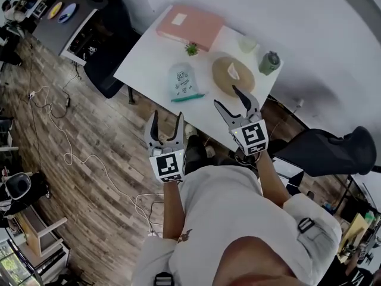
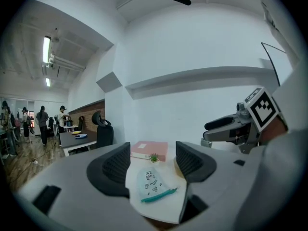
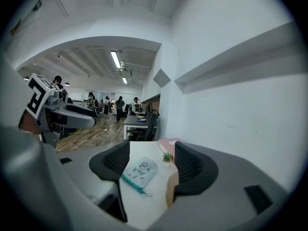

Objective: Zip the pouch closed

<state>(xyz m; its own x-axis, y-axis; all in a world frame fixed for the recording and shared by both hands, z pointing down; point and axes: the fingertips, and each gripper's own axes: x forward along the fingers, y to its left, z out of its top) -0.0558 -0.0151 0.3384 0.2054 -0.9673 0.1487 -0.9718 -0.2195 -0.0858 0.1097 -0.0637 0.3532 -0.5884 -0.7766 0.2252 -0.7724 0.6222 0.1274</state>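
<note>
Head view has the left claw [image 1: 167, 119] and right claw [image 1: 228, 99] both spread wide and empty, held in the air by the bench's [image 1: 149, 58] near edge, touching nothing. The pouch [image 1: 183, 82] lies flat on the bench just beyond and between them, with its teal zipper [image 1: 188, 98] along the near side. A round wooden board [image 1: 233, 75] sits just right of it; open benchtop lies to its left.

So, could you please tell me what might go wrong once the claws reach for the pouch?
The pouch lies loose near the table edge; tugging its teal zipper without the left claw pinning the fabric could drag it off. The right claw, nearest the wooden plate and small plant, might knock them.
</note>
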